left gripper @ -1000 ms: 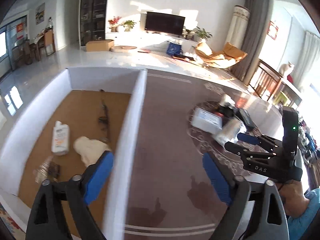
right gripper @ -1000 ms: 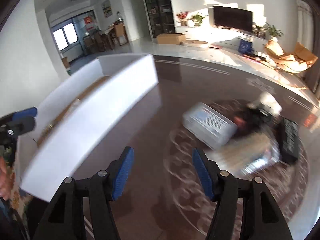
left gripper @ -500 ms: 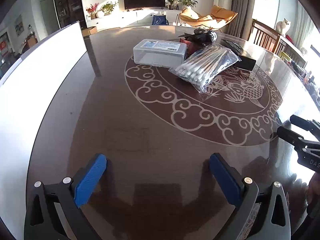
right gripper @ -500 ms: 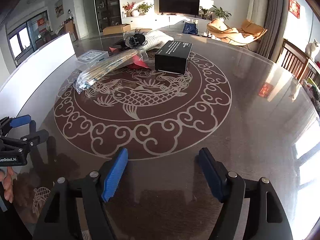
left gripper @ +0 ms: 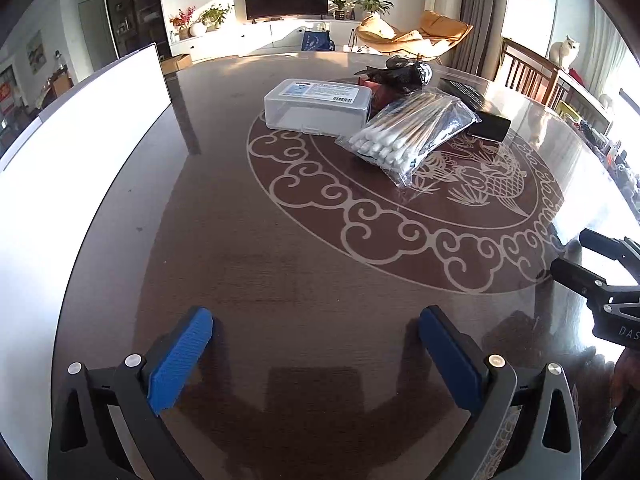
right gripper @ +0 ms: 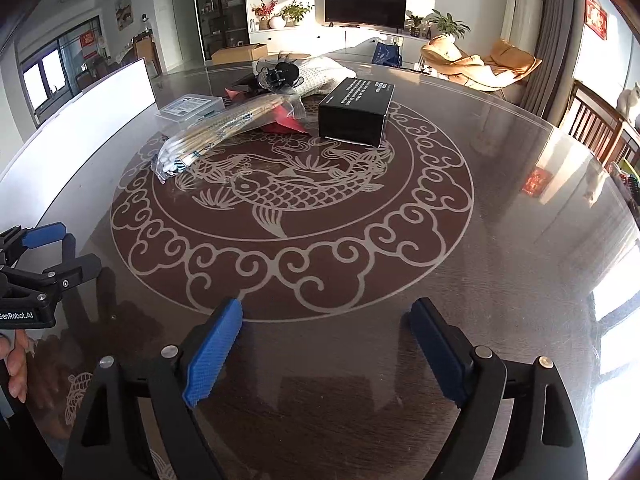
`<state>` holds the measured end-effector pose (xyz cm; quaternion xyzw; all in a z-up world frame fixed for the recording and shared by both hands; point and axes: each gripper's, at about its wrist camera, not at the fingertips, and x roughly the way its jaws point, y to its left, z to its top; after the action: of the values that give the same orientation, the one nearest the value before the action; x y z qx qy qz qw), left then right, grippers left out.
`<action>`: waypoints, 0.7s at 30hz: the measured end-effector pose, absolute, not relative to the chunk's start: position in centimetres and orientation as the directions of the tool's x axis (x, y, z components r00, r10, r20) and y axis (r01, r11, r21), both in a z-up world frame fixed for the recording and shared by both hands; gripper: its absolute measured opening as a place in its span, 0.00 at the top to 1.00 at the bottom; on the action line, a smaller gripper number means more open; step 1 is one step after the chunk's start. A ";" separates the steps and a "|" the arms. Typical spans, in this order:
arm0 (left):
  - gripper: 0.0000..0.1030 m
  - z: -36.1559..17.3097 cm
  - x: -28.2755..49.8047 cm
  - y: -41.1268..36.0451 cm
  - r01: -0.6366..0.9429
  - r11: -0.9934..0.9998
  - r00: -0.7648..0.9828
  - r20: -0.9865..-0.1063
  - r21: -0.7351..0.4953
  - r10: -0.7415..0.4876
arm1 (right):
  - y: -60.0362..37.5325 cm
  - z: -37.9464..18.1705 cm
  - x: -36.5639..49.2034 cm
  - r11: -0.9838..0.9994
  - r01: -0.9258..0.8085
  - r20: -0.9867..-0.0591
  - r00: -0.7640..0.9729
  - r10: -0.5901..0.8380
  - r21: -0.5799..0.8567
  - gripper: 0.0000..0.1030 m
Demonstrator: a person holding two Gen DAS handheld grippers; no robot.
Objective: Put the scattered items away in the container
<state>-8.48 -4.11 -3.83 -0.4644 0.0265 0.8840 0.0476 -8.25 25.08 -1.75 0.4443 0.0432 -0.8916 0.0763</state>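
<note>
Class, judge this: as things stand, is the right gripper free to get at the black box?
Probably yes. The right gripper is open and empty, and only bare table lies between it and the black box. The swab bag lies off to the left.

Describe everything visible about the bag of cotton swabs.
The bag of cotton swabs is a clear plastic pouch packed with long white-tipped sticks, lying flat and diagonal on the dark table, over the edge of its fish medallion. Its far end rests against the clear plastic box and the red and black items behind. Neither gripper touches it.
</note>
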 end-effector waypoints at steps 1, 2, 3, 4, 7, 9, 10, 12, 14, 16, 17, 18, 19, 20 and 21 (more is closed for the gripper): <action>0.00 -3.8 -8.5 -4.1 -0.109 -0.994 -0.564 -0.823 0.003 0.060 | 25.1 -1.8 -8.3 -0.985 0.175 -0.799 -0.594 -0.098 -0.009 0.16; 0.00 -3.8 -8.5 -4.1 -0.109 -0.994 -0.564 -0.823 0.002 0.060 | 25.1 -1.7 -8.3 -0.985 0.175 -0.799 -0.593 -0.098 -0.009 0.16; 0.00 -3.8 -8.5 -4.1 -0.108 -0.994 -0.564 -0.823 0.002 0.060 | 25.1 -1.7 -8.3 -0.985 0.175 -0.799 -0.593 -0.098 -0.009 0.16; 0.00 -3.8 -8.5 -4.1 -0.109 -0.994 -0.564 -0.823 0.003 0.060 | 25.1 -1.7 -8.3 -0.985 0.175 -0.799 -0.593 -0.098 -0.009 0.16; 0.00 -3.8 -8.4 -4.1 -0.109 -0.994 -0.565 -0.823 0.003 0.060 | 25.1 -1.7 -8.3 -0.985 0.175 -0.799 -0.594 -0.098 -0.009 0.16; 0.00 -3.8 -8.4 -4.1 -0.109 -0.994 -0.565 -0.823 0.003 0.060 | 25.1 -1.7 -8.3 -0.985 0.175 -0.799 -0.593 -0.098 -0.009 0.16; 0.00 -3.8 -8.4 -4.1 -0.108 -0.994 -0.565 -0.823 0.003 0.059 | 25.1 -1.7 -8.2 -0.985 0.175 -0.799 -0.593 -0.098 -0.009 0.16; 0.00 -3.8 -8.4 -4.1 -0.109 -0.994 -0.565 -0.823 0.003 0.059 | 25.1 -1.7 -8.2 -0.985 0.175 -0.799 -0.593 -0.099 -0.008 0.16; 0.00 -3.8 -8.4 -4.1 -0.109 -0.994 -0.565 -0.823 0.003 0.060 | 25.0 -1.8 -8.4 -0.985 0.175 -0.799 -0.593 -0.099 -0.008 0.16; 0.00 -3.8 -8.4 -4.1 -0.109 -0.994 -0.565 -0.823 0.003 0.059 | 25.0 -1.8 -8.4 -0.985 0.175 -0.799 -0.593 -0.099 -0.008 0.16; 0.00 -3.8 -8.4 -4.1 -0.109 -0.994 -0.565 -0.823 0.003 0.059 | 25.0 -1.8 -8.4 -0.985 0.175 -0.799 -0.593 -0.099 -0.008 0.16; 0.00 -3.8 -8.4 -4.1 -0.108 -0.994 -0.565 -0.823 0.003 0.059 | 25.0 -1.8 -8.4 -0.985 0.175 -0.799 -0.593 -0.099 -0.008 0.16; 0.00 -3.8 -8.4 -4.1 -0.108 -0.994 -0.565 -0.823 0.003 0.059 | 25.0 -1.8 -8.3 -0.985 0.174 -0.799 -0.593 -0.099 -0.008 0.16; 0.00 -3.8 -8.4 -4.1 -0.108 -0.994 -0.565 -0.823 0.003 0.059 | 25.0 -1.8 -8.4 -0.985 0.175 -0.799 -0.593 -0.099 -0.008 0.16; 0.00 -3.8 -8.4 -4.1 -0.108 -0.994 -0.565 -0.823 0.003 0.059 | 25.0 -1.8 -8.3 -0.985 0.174 -0.799 -0.593 -0.099 -0.008 0.16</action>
<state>-8.42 -4.11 -3.83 -0.4639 0.0263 0.8842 0.0474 -8.35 25.04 -1.78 0.4445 0.0426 -0.8915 0.0766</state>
